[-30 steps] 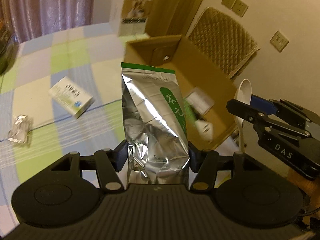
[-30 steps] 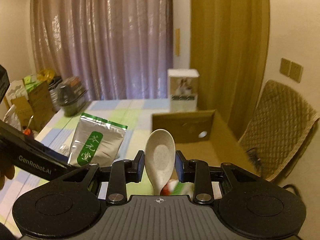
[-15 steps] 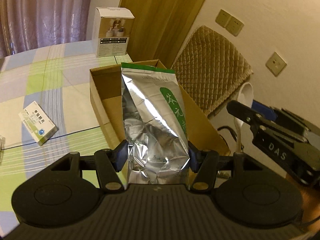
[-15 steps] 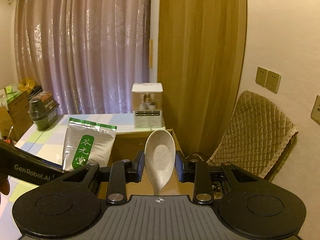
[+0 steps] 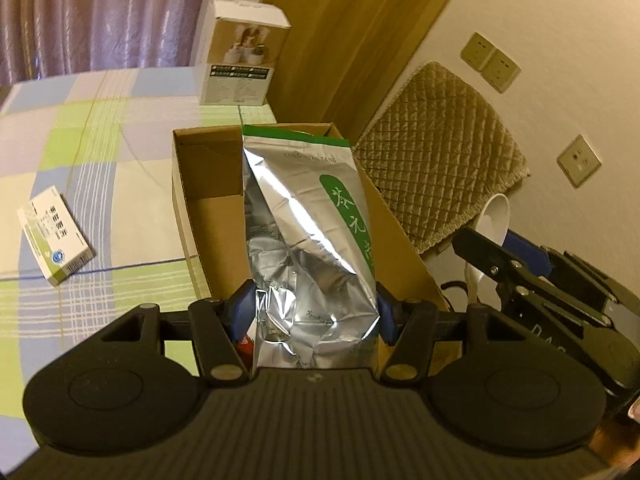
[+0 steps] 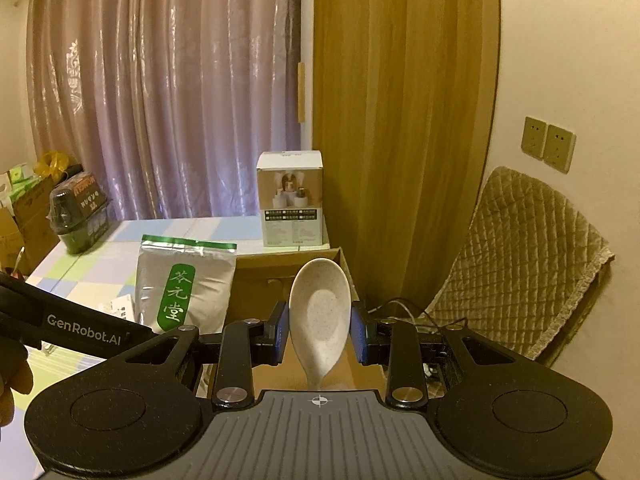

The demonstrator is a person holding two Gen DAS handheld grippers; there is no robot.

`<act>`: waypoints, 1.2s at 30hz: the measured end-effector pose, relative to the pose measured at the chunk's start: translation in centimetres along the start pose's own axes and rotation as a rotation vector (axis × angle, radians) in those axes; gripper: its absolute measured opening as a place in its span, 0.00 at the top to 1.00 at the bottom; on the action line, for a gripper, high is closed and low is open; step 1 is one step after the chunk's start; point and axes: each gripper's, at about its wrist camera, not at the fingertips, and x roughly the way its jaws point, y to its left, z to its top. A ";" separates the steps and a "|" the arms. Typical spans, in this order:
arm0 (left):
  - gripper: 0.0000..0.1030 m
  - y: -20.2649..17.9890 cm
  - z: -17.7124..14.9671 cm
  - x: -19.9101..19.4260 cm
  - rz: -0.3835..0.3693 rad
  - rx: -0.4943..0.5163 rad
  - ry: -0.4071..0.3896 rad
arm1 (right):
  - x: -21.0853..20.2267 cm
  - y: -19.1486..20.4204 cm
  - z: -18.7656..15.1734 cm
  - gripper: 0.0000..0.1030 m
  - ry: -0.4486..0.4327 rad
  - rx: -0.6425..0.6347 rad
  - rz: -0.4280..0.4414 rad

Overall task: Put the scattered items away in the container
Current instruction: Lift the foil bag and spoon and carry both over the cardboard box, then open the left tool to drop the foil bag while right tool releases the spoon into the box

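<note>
My left gripper (image 5: 314, 310) is shut on a silver foil tea pouch (image 5: 308, 240) with a green label, held upright over the open cardboard box (image 5: 208, 216). My right gripper (image 6: 319, 330) is shut on a speckled white spoon (image 6: 320, 312), bowl up, held above the right end of the box (image 6: 256, 280). The pouch (image 6: 184, 284) and left gripper show at the left in the right wrist view. The spoon (image 5: 494, 216) and right gripper (image 5: 520, 264) show at the right in the left wrist view.
A white and green medicine box (image 5: 54, 240) lies on the checked tablecloth (image 5: 100, 152) left of the box. A tall white product box (image 5: 240, 52) stands behind it. A quilted chair (image 5: 436, 160) is to the right. A dark jar (image 6: 78, 212) stands at the far left.
Both grippers have moved to the right and over the cardboard box with their loads. The medicine box has slid to the left in view, and a small clear packet has left the view.
</note>
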 end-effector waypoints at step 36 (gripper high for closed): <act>0.30 6.1 -1.6 -2.4 0.035 -0.091 -0.083 | 5.3 0.3 -1.1 0.02 0.032 0.020 0.042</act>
